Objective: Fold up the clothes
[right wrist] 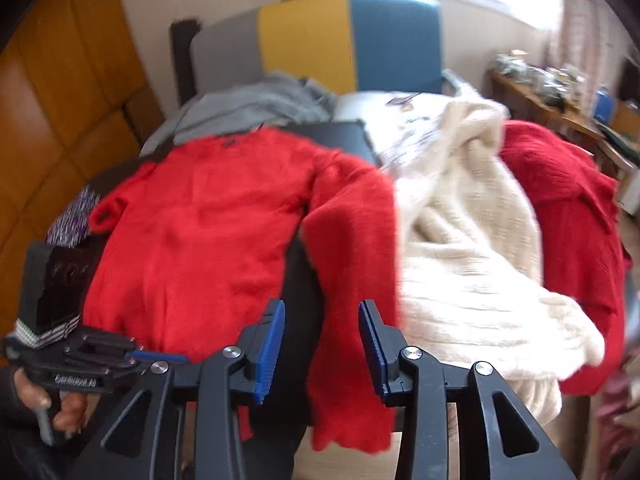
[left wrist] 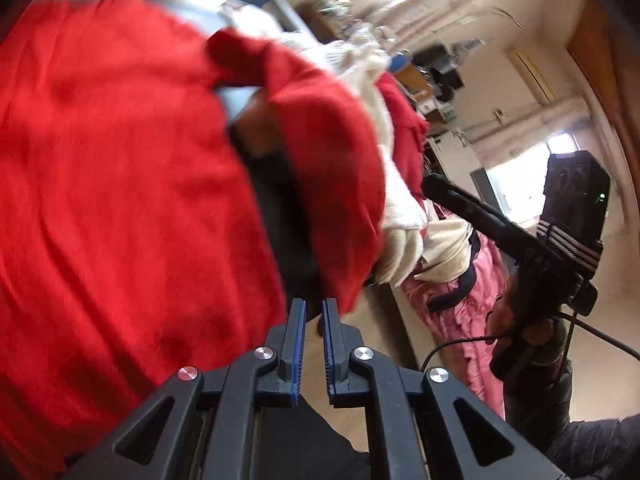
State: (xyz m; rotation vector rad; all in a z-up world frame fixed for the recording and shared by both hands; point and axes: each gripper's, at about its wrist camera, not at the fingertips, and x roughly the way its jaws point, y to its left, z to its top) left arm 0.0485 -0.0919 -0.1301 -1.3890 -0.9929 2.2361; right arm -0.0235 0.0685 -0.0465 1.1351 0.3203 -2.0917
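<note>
- Plainly, the bright red sweater (right wrist: 192, 220) lies spread flat, body opened out, just ahead of the right tongs (right wrist: 322, 344) and a little to their left; one sleeve (right wrist: 352, 260) runs down toward those tongs and hangs over the near edge of the dark surface (right wrist: 348, 132).
- Right tongs stand spread wide with nothing between them, just short of the sleeve's lower end.
- Left tongs (left wrist: 314, 320) are drawn close, a narrow gap showing; red cloth sits right at their tips, but whether they pinch it I cannot tell.
- No fold shows in the red sweater, so by my reading its folding is all left to do.
- Right of the right tongs, a cream knit (right wrist: 472, 248) lies rumpled, and beyond it a darker red garment (right wrist: 568, 208), both loose.
- Farther off, grey clothing (right wrist: 256, 104) is heaped; no tidy folded stack is visible anywhere.
</note>
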